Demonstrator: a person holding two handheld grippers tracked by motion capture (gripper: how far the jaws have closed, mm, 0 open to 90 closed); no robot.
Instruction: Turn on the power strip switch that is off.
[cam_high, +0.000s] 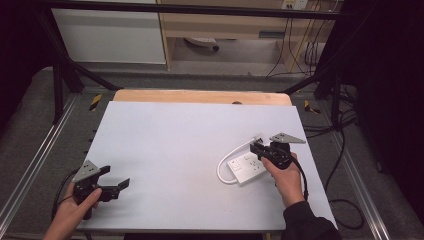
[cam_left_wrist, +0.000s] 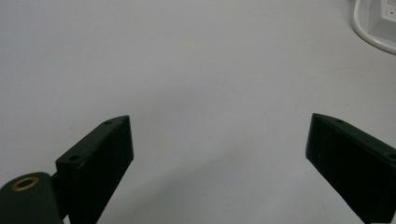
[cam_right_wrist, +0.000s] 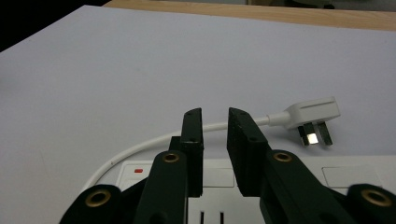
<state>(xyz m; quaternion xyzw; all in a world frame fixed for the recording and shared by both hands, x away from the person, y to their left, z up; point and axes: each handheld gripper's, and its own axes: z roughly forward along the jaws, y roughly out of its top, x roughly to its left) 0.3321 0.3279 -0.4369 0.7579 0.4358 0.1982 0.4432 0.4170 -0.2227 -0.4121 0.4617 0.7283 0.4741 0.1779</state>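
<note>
White power strip lies directly under the right gripper, whose 2 jaws stand nearly closed above its face with nothing between them. Past the strip, the right gripper view shows the plug and its metal pins. The left gripper, well apart from the strip, is spread wide and empty.

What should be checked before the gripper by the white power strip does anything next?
1. Power strip flat on table: ok.
2. Plug lying loose, not in a socket: ok.
3. Cord clear of the right gripper: cannot tell.
4. Right gripper over the strip, jaws narrow with a gap: ok; whether it grips anything: cannot tell.
5. Left gripper open, apart from the strip: ok.
</note>
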